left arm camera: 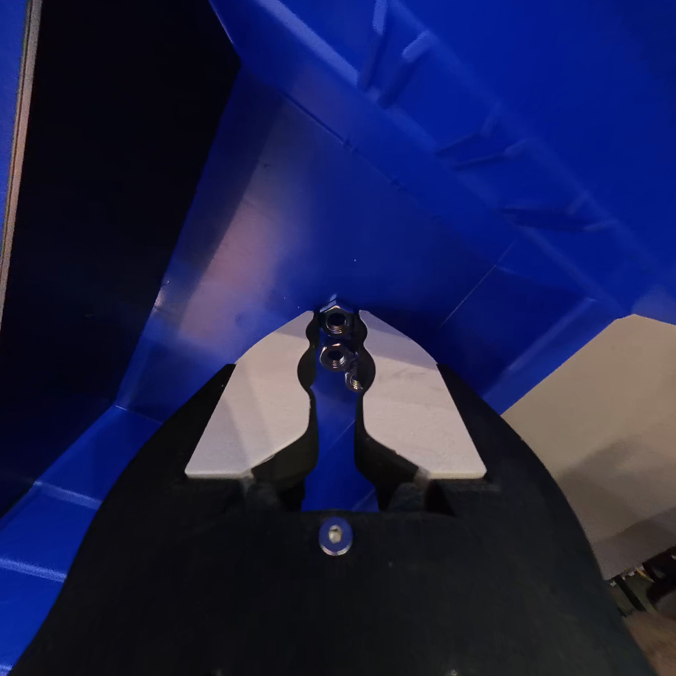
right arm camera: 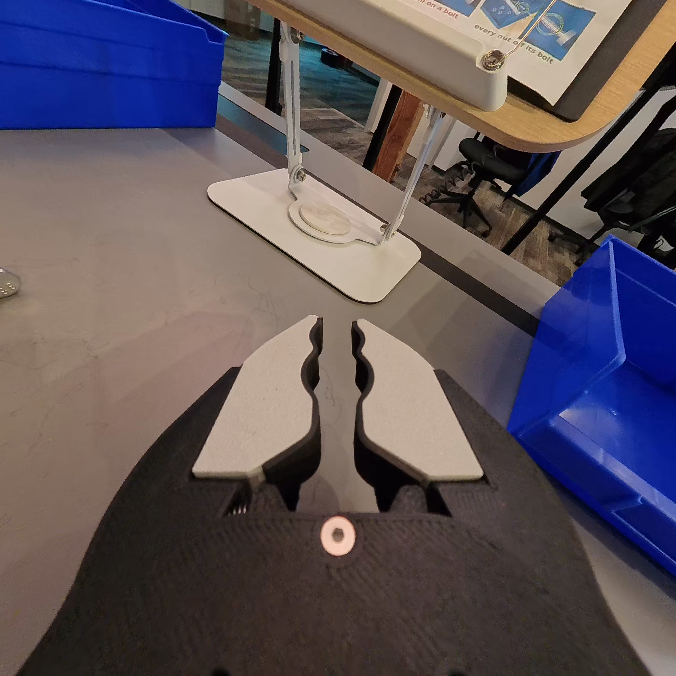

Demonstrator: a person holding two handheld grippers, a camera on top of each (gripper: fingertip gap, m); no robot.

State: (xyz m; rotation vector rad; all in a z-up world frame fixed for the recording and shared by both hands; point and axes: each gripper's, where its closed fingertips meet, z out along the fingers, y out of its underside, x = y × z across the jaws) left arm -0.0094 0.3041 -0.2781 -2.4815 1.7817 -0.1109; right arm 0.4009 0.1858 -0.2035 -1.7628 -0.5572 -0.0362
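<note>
The left gripper [left arm camera: 337,318] reached down into a blue plastic bin [left arm camera: 420,183], its tips close to the bin's inner corner. Three small metal hex nuts [left arm camera: 335,353] lay in a row in the narrow gap between its fingers; the farthest sat right at the tips and the nearest lay against the right finger. The fingers stood nearly together around them, but whether they actually pinched any nut could not be told. A pale counter edge showed beyond the bin wall at the right.

The right gripper [right arm camera: 337,322] hung over the grey counter [right arm camera: 128,329], its fingers slightly apart with nothing between them. Just ahead of it stood a white stand [right arm camera: 329,263] with a flat base and two slotted arms carrying a wooden board [right arm camera: 512,120]; a printed sheet lay on that board. Another blue bin [right arm camera: 600,384] sat on the counter to the right, and stacked blue bins [right arm camera: 109,66] stood at the far left. A small metal piece [right arm camera: 8,284] lay at the left edge.
</note>
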